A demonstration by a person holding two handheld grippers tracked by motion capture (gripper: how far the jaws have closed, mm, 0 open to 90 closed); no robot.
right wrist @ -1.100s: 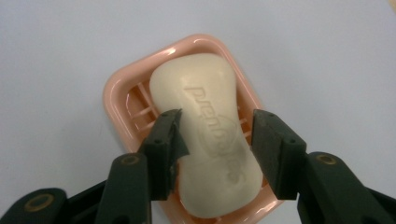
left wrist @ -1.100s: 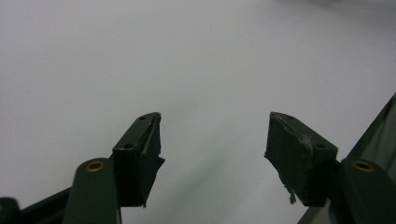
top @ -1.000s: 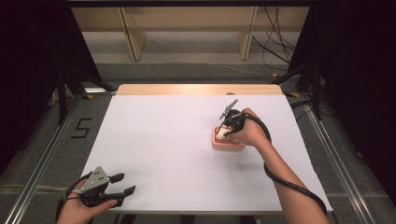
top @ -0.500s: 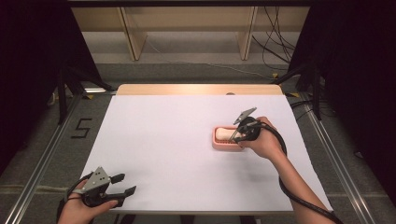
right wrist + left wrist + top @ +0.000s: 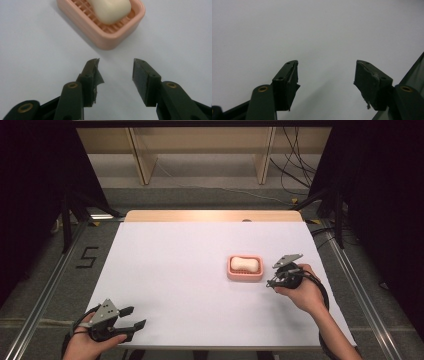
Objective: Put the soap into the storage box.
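Note:
A pink slatted soap dish point(image 5: 244, 274) lies on the white table right of centre, with a cream bar of soap point(image 5: 244, 264) in it. In the right gripper view the soap dish point(image 5: 105, 35) and the soap point(image 5: 110, 8) lie just ahead of the jaws. My right gripper point(image 5: 271, 283) sits close to the dish's right side, open and empty point(image 5: 115, 67). My left gripper point(image 5: 136, 319) rests at the table's front left corner, open, with nothing between its jaws point(image 5: 326, 67).
The white table top point(image 5: 175, 265) has a wooden strip point(image 5: 215, 216) along its far edge. Metal rails point(image 5: 45, 290) run beside the table on both sides. A cable point(image 5: 322, 295) trails from the right gripper along the person's forearm.
My right gripper has drawn back from over the soap dish to its right side and toward the person, leaving the soap in the dish. The left gripper has stayed put.

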